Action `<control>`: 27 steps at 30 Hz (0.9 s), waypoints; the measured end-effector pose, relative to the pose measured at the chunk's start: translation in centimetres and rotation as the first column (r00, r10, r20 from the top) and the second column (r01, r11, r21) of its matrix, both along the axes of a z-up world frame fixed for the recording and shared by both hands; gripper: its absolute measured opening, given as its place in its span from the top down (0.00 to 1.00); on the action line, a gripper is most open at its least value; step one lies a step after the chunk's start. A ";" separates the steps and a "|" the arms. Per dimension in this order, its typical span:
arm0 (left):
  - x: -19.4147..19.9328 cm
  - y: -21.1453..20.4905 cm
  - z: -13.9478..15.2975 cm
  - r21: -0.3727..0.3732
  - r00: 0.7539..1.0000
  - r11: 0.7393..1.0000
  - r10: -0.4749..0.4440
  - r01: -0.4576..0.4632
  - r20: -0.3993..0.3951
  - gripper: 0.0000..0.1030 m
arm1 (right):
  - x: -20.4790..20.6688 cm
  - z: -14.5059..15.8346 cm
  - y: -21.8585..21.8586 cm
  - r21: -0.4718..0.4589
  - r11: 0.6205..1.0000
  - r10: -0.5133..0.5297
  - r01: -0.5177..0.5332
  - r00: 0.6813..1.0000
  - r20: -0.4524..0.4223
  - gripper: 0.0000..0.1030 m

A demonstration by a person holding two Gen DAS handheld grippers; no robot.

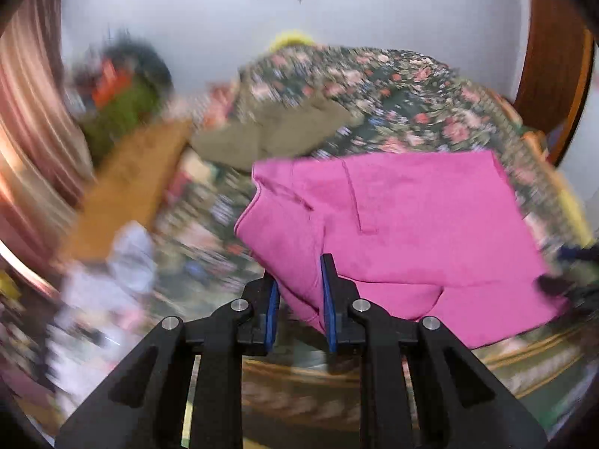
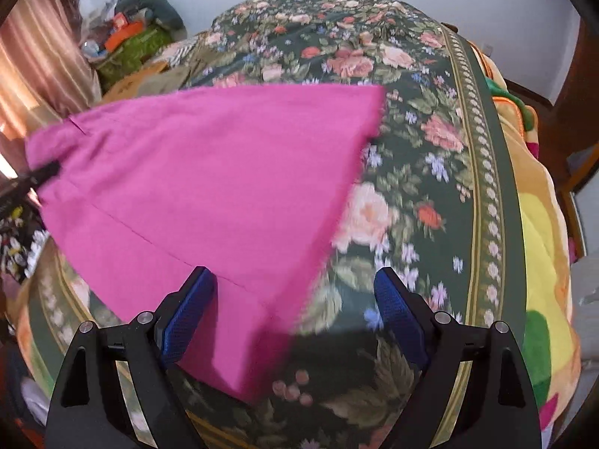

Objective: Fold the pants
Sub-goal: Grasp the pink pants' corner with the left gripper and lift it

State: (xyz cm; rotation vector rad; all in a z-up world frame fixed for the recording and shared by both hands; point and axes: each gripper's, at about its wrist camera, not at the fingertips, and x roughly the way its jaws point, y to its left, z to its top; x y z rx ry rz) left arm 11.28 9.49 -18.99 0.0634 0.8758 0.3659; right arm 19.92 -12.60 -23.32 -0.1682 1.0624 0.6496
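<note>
Item: pink pants (image 2: 209, 172), soft matte cloth with stitched seams and a pocket slit, partly folded flat on the floral bedspread (image 2: 430, 119). We hold the left gripper (image 1: 299, 292) pinched on a bunched edge at their left end; the pads grip cloth. We hold the right gripper (image 2: 295, 299) spread wide above the near corner, clasping nothing. The long axis runs left to right across both views; we judge the right hand nearer the free corner, which lies between its fingers

A floral bedspread (image 2: 430, 172) covers the bed. An olive cloth (image 1: 277, 131) lies far on it. Pink curtain (image 2: 41, 60) hangs left, clutter pile (image 2: 131, 26) beside it; yellow blanket (image 2: 539, 262) right.
</note>
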 end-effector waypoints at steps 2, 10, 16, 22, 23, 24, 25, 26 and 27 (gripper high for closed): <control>-0.3 -0.4 0.3 0.058 1.000 0.998 -0.028 0.028 0.000 0.81 | -0.5 0.0 -0.1 -0.002 1.000 0.008 -0.007 1.000 0.020 0.16; 1.9 -3.0 4.7 0.054 0.985 0.990 -0.133 0.128 0.112 0.84 | -0.7 -0.2 -0.1 0.004 1.000 0.009 -0.009 0.999 0.035 0.16; 3.9 -6.9 8.4 -0.037 0.936 0.950 -0.297 0.309 0.187 0.84 | -0.8 -0.2 -0.3 0.016 1.000 0.010 -0.010 0.999 0.036 0.15; 6.1 -11.0 8.5 -0.120 0.896 0.893 -0.413 0.434 0.163 0.85 | -0.8 0.3 -0.6 0.004 1.000 0.018 -0.018 0.999 0.039 0.16; 6.4 -11.4 8.3 -0.135 0.892 0.886 -0.424 0.444 0.157 0.85 | -0.8 0.6 -1.0 0.006 1.000 0.011 -0.011 0.999 0.051 0.16; 6.9 -11.9 7.9 -0.164 0.886 0.872 -0.441 0.461 0.146 0.86 | -0.9 0.9 -1.4 0.014 1.000 0.001 -0.002 0.998 0.058 0.16; 7.1 -12.2 7.6 -0.190 0.881 0.861 -0.452 0.471 0.138 0.86 | -0.9 1.2 -2.0 0.030 0.999 -0.014 0.012 0.998 0.061 0.16; 7.5 -12.6 7.0 -0.222 0.878 0.849 -0.463 0.479 0.126 0.86 | -0.9 1.4 -2.7 0.047 0.999 -0.030 0.027 0.998 0.060 0.16; 7.8 -12.8 6.5 -0.247 0.876 0.841 -0.469 0.482 0.113 0.86 | -0.9 1.6 -3.3 0.060 0.997 -0.046 0.043 0.997 0.057 0.16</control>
